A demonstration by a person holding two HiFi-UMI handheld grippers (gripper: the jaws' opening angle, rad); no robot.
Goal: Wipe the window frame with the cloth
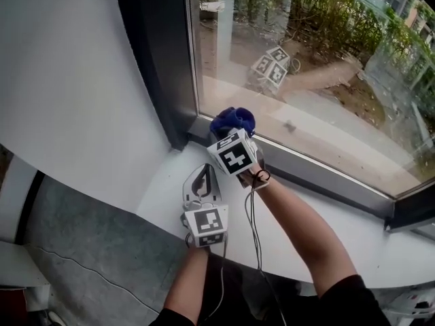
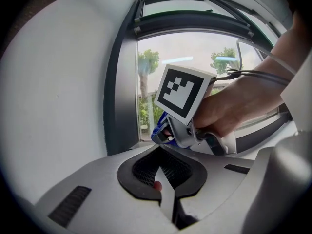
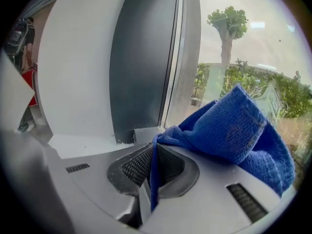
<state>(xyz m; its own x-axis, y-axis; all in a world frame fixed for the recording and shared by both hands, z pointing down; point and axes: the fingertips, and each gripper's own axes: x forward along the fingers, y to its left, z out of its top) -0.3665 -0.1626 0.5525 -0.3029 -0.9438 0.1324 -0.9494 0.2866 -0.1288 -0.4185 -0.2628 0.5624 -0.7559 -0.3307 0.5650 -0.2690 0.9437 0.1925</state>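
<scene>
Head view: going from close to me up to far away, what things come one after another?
left gripper, shut with nothing in it → right gripper → blue cloth pinched in its jaws → dark window frame → glass → bushes outside

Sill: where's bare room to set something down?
Free: the white sill right of the right forearm, between the bottom rail of the window frame and the sill's front edge. Crowded: the left corner, with the right gripper holding the cloth at the frame and the left gripper just behind.
</scene>
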